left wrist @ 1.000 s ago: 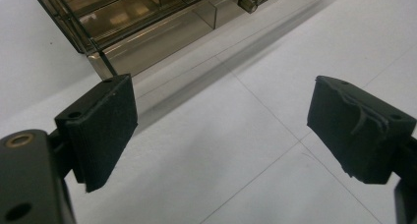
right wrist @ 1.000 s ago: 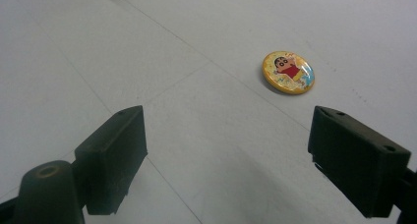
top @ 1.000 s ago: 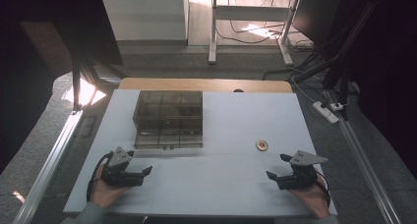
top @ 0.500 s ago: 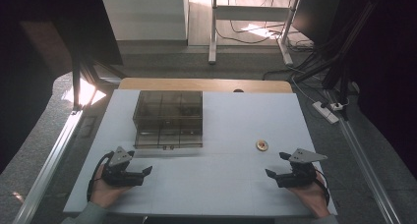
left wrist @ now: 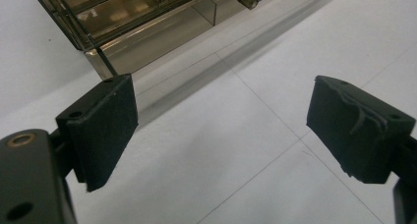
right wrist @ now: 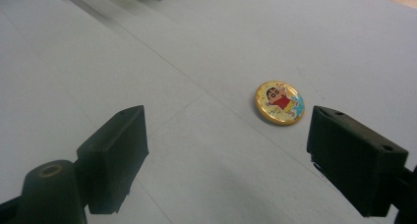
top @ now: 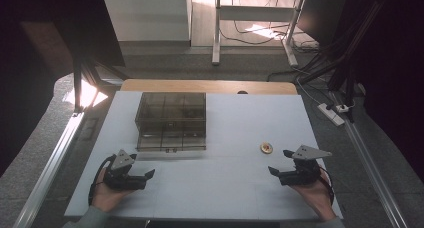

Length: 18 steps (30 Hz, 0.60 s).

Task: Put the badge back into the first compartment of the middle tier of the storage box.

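A smoky transparent drawer box (top: 171, 121) stands on the white table (top: 235, 123), left of centre. Its front corner (left wrist: 142, 32) lies just beyond my left gripper (left wrist: 221, 130), which is open with nothing between its pads. In the high view that left gripper (top: 146, 178) rests near the front left edge, held by a hand. A small round yellow badge (top: 266, 148) with a cartoon figure lies right of centre. My right gripper (top: 278, 168) is open near the front right, and the badge (right wrist: 279, 102) sits a little ahead of its jaws, toward the right pad.
A wooden strip (top: 210, 86) runs along the table's far edge. Metal rails (top: 50, 163) flank both sides. Beyond the table are desk legs and cables (top: 310, 58) on the floor, with a power strip (top: 332, 114) at the right.
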{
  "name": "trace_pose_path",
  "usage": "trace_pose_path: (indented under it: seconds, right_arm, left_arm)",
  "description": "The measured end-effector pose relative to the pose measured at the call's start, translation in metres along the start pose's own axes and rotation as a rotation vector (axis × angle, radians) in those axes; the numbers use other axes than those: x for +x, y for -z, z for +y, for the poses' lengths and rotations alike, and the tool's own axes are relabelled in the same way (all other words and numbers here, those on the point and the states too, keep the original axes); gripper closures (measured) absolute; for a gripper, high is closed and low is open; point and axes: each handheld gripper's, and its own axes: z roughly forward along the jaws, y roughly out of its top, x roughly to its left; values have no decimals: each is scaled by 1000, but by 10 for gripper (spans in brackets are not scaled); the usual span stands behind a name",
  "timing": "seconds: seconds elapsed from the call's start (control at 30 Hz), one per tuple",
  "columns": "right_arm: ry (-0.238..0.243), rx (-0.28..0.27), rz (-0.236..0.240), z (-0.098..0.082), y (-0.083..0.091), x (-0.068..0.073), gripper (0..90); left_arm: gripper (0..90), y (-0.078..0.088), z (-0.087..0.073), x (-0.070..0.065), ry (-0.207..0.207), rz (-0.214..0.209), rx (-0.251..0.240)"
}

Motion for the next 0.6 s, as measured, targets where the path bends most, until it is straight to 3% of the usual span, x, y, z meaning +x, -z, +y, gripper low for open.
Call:
trace_pose_path:
  seconds: [0.6]
  right_arm:
    - [7,46,-10,25,-11,-5,152]
  left_arm:
    - [124,0,1,-1,-11,-4,3]
